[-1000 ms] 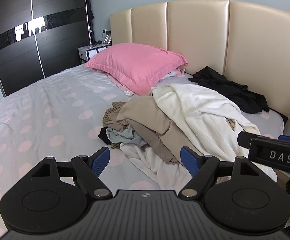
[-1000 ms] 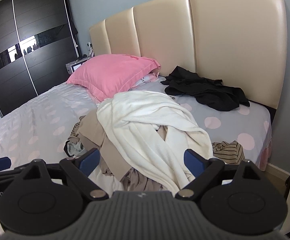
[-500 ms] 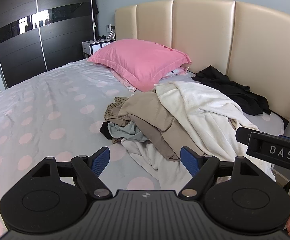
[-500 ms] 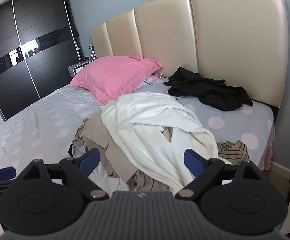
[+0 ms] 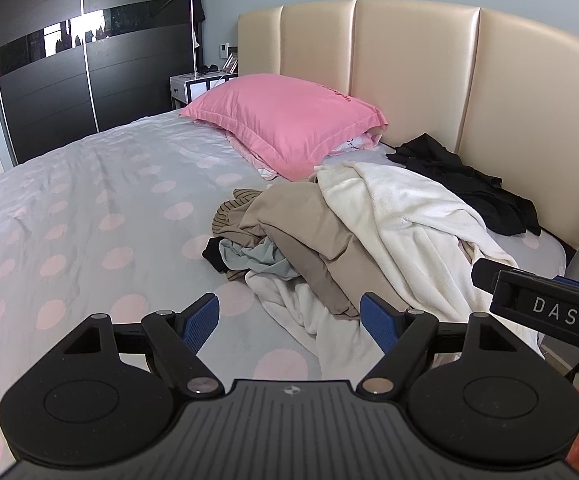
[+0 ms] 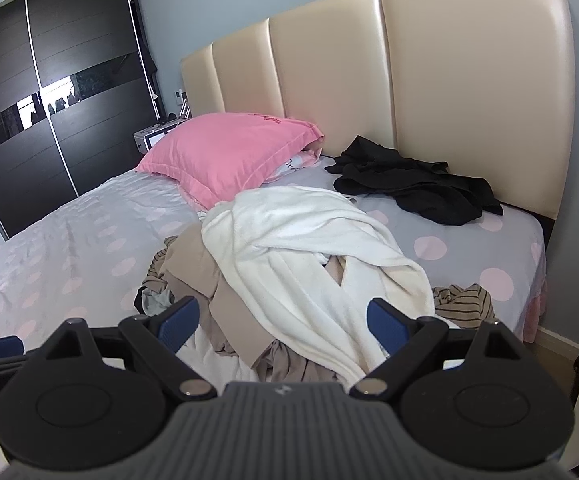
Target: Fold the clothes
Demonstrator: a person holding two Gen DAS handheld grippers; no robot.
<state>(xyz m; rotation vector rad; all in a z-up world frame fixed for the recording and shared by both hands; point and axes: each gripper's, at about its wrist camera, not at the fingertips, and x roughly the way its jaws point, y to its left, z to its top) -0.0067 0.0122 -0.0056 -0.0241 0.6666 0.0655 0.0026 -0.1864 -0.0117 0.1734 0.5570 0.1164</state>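
Observation:
A heap of clothes lies on the near right side of the bed: a white fleece garment (image 5: 405,216) (image 6: 309,248) on top, a tan garment (image 5: 309,232) (image 6: 197,268) under it, a pale blue piece (image 5: 253,258) and a striped piece (image 6: 463,304) at the bed's edge. A black garment (image 5: 469,176) (image 6: 413,184) lies apart by the headboard. My left gripper (image 5: 289,320) hovers open before the heap's near edge, holding nothing. My right gripper (image 6: 283,320) hangs open just short of the white garment, also empty.
The bed (image 5: 89,216) has a grey sheet with pink dots, bare on the left. A pink pillow (image 5: 285,124) leans near the beige headboard (image 6: 449,80). A dark sliding wardrobe (image 5: 69,60) and a white nightstand (image 5: 199,84) stand at the far left.
Both grippers have swung slightly, so the heap and pillow shifted right and a little lower in both views. The jaws stayed open and nothing was touched.

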